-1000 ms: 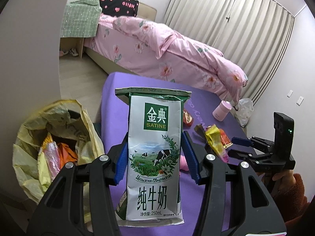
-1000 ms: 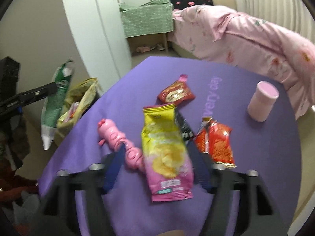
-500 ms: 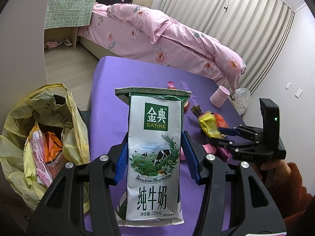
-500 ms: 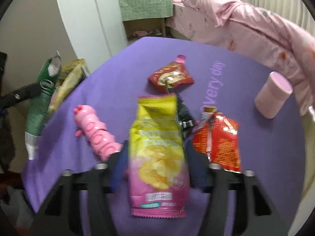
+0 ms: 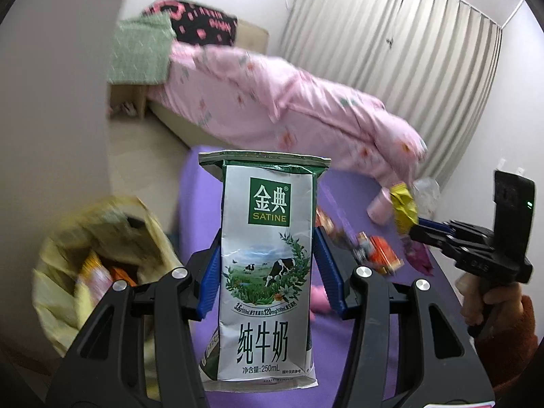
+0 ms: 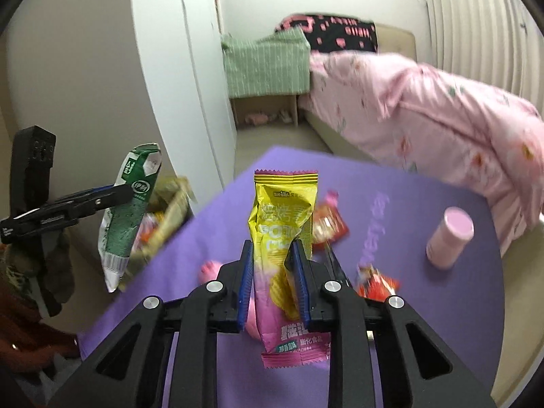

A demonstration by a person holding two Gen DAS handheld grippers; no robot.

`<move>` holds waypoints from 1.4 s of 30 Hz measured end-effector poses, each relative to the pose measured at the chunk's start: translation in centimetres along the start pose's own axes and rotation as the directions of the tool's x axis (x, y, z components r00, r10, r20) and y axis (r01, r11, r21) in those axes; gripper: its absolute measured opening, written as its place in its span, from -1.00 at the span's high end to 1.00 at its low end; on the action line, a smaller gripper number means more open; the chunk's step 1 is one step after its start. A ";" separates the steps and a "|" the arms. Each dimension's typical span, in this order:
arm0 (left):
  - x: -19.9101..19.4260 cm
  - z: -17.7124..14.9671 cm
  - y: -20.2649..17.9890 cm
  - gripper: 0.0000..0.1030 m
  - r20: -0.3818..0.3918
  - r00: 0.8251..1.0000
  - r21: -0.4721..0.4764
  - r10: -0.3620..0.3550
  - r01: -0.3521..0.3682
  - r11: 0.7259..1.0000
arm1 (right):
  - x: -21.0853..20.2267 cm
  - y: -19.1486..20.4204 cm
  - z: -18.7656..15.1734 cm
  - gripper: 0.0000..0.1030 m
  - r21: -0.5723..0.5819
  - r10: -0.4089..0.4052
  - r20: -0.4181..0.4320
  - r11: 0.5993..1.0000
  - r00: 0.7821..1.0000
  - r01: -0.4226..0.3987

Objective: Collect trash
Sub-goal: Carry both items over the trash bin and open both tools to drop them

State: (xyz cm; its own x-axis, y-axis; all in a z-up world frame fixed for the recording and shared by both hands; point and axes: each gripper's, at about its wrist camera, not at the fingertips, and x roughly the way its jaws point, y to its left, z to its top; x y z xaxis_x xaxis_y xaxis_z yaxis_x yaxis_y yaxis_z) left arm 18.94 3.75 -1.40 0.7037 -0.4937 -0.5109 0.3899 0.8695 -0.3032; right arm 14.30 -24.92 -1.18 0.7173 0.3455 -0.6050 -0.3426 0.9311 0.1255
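Left wrist view
Left tool (image 5: pixel 265 265): its blue pads pinch the milk carton at mid-height, one pad on each side.
Milk carton (image 5: pixel 267 272): a flattened green and white carton, upright between the pads, lifted above the near edge of the bench.
Bench (image 5: pixel 204 190): covered in purple; everything below is placed from it.
Trash bag (image 5: pixel 57 292): yellow, mouth open, just off the bench's left side, with wrappers inside; blurred.
Right tool (image 5: pixel 416 226): over the bench's right part, held by a hand (image 5: pixel 482 302) in a rust-coloured sleeve, a crumpled yellow chip bag (image 5: pixel 403 207) sticking up from its tips.
Red wrapper (image 5: pixel 382 253): lying on the bench, beneath the right tool.
Pink cup (image 5: pixel 379 205): at the bench's far right.
Bed (image 5: pixel 272 102): beyond the bench's far edge, under a pink floral quilt.

Right wrist view
Right tool (image 6: pixel 273 282): jaws closing, the pads already squeezing the chip bag between them.
Chip bag (image 6: pixel 284 238): yellow above, pink below, upright and raised off the bench (image 6: pixel 408 204).
Red wrappers (image 6: pixel 328 224): two on the bench behind the bag; blurred.
Pink cup (image 6: pixel 450 238): tilted on the bench's right side.
Left tool (image 6: pixel 119 195): off the bench's left edge, gripping the milk carton (image 6: pixel 127 210) edge-on above the trash bag (image 6: pixel 170 210).
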 end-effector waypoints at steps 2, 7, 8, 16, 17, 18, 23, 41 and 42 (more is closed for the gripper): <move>-1.4 1.2 1.0 0.06 0.056 0.997 -0.002 0.044 -0.044 0.999 | -0.2 1.3 1.3 0.57 -0.022 0.004 0.043 1.000 0.999 -0.003; -4.0 2.6 3.9 0.06 0.142 0.980 -0.027 0.142 -0.139 0.990 | 0.6 3.7 3.6 0.57 -0.056 0.038 0.082 0.998 0.996 -0.033; -4.3 2.7 4.5 0.07 0.152 0.976 -0.034 0.157 -0.154 0.988 | 1.0 4.0 3.9 0.57 -0.064 0.045 0.080 0.997 0.996 -0.040; -4.9 1.3 11.2 0.07 0.217 0.923 -0.129 0.316 -0.294 0.947 | 3.8 6.5 4.6 0.57 -0.098 0.063 0.039 0.993 0.997 -0.059; -4.7 1.0 11.8 0.07 0.218 0.920 -0.141 0.326 -0.301 0.943 | 4.0 6.8 4.5 0.57 -0.101 0.063 0.034 0.993 0.997 -0.059; -4.4 0.6 12.5 0.07 0.214 0.918 -0.154 0.333 -0.305 0.940 | 4.2 7.1 4.4 0.57 -0.106 0.063 0.028 0.993 0.998 -0.060; -1.7 -1.3 14.0 0.06 0.164 0.929 -0.167 0.331 -0.305 0.938 | 5.7 7.8 4.2 0.57 -0.118 0.063 -0.003 0.991 0.998 -0.063; 3.5 -6.3 13.3 0.06 -0.053 0.924 -0.048 0.378 -0.380 0.924 | 8.0 7.5 2.6 0.57 -0.098 0.069 -0.054 0.992 0.996 -0.074; 3.5 -6.3 13.5 0.06 -0.066 0.930 -0.060 0.360 -0.364 0.929 | 8.1 7.5 2.6 0.57 -0.098 0.070 -0.056 0.992 0.996 -0.075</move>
State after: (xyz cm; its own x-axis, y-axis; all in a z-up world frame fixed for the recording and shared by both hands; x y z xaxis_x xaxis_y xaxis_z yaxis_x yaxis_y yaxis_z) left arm 22.90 13.67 -12.38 0.7562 -0.1469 -0.6376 0.0703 0.9871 -0.1441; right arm 19.12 -14.81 -3.08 0.6563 0.4025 -0.6382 -0.4531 0.8866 0.0932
